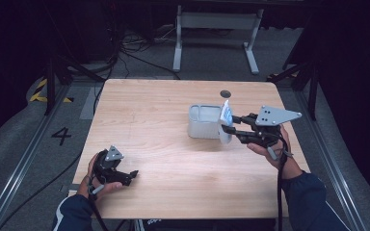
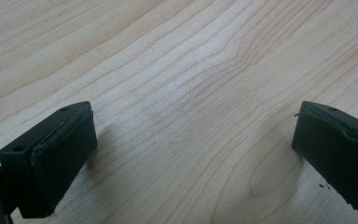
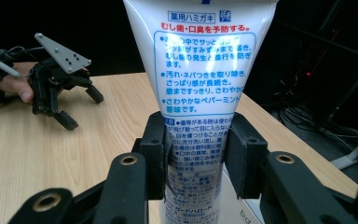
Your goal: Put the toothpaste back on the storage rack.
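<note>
Your right gripper (image 3: 193, 158): jaws clamped on white plastic toothpaste tube (image 3: 200, 93), top cut off, beside grey rectangular tin (image 1: 204, 121) near worktop's right edge. Your left gripper (image 2: 191, 140): jaws wide apart, empty, near front-left corner. Light wooden worktop (image 1: 164, 110); dark room, grey floor (image 1: 19, 139).

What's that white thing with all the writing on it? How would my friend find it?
Start at the wooden table and look toward its right side, where a grey tub stands. Just right of the tub, the right hand-held gripper pinches a tube. It is white, with blue and red Japanese print.
</note>
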The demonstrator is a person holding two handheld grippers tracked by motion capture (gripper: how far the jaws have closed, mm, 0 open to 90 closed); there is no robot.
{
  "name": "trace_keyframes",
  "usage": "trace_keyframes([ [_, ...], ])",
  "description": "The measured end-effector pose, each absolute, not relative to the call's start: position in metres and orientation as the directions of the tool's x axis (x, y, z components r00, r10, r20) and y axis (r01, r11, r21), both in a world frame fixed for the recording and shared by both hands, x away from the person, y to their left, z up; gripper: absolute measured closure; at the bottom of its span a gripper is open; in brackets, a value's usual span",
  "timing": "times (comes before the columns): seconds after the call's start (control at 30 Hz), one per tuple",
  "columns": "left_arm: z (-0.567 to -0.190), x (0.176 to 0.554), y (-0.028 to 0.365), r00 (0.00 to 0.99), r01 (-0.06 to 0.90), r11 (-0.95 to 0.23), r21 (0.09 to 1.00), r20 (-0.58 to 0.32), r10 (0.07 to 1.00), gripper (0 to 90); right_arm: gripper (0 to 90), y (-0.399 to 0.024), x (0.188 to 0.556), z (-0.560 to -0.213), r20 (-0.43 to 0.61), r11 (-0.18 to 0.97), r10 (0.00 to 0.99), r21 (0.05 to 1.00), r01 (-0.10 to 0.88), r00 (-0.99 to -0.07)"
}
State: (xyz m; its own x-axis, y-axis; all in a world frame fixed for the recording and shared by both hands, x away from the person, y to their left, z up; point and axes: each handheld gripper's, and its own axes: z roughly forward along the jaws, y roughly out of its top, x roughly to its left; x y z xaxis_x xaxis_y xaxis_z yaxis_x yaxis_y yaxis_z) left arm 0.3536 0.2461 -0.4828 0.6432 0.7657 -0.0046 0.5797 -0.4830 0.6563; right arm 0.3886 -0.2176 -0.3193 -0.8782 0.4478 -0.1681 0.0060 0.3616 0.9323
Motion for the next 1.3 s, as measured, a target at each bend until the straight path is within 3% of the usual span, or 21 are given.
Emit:
trace_keyframes([
  [1.3,-0.483,0.353,0.246,0.642,0.580,-0.482,0.657,-0.004,0.767,0.3,63.9,-0.191,0.447,-0.309,-0.144,0.309,0.532,0.950,0.033,-0.834],
])
